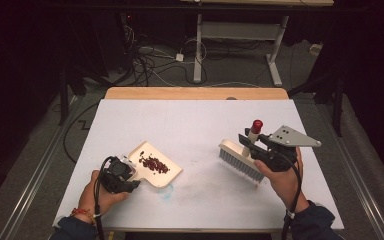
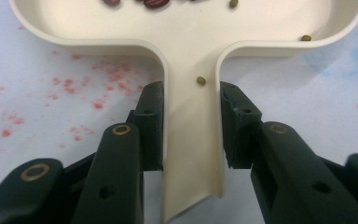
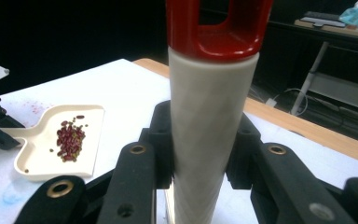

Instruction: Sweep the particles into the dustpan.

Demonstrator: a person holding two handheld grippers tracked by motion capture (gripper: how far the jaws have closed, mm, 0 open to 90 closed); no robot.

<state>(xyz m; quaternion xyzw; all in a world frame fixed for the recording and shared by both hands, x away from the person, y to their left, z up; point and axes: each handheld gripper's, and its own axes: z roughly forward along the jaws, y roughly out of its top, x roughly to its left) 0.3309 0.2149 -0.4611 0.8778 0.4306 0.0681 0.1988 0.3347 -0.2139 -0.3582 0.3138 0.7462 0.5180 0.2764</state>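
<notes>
A: How was the bench (image 1: 195, 120) laid out?

B: White, faintly stained red. The cream dustpan (image 1: 156, 165) lay at its near left, the left tongs (image 1: 130, 176) clenched on its handle. The right tongs (image 1: 250, 145) were clamped round the brush (image 1: 240, 159) handle, its bristles lifted clear at the right.

A: Doing the sweep well?

B: I'd judge: hold the pan lip flat to the bench and stroke gently toward it.

A: The beans (image 1: 154, 163)?

B: A small dark-red heap in the pan, a few green strays beside it.

Bare table (image 1: 200, 120) btwn dustpan (image 1: 155, 165), brush (image 1: 240, 157)
</notes>
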